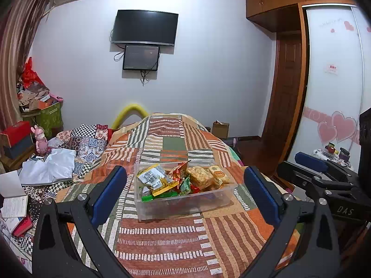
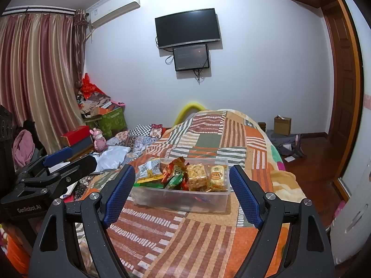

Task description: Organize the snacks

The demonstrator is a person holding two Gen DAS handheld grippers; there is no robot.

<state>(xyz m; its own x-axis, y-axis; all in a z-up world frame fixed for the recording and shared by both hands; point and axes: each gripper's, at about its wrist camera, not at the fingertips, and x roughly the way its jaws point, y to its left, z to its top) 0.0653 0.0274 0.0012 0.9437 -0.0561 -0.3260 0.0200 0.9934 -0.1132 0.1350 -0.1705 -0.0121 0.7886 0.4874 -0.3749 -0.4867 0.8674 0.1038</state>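
A clear plastic bin (image 1: 185, 205) sits on the patchwork bedspread (image 1: 162, 243), filled with several snack packets: yellow, red, green and crispy orange ones (image 1: 199, 176). It also shows in the right wrist view (image 2: 180, 198). My left gripper (image 1: 185, 192) is open and empty, its blue pads standing either side of the bin, just short of it. My right gripper (image 2: 182, 190) is open and empty, also framing the bin from the near side. The right gripper shows at the right of the left wrist view (image 1: 310, 162).
The bed's right edge drops to a wooden floor (image 2: 313, 162). Crumpled fabric, a white bag (image 1: 51, 166), a pink bunny figure (image 1: 41, 141) and boxes lie on the left. A cardboard box (image 2: 282, 125) stands by the far wall.
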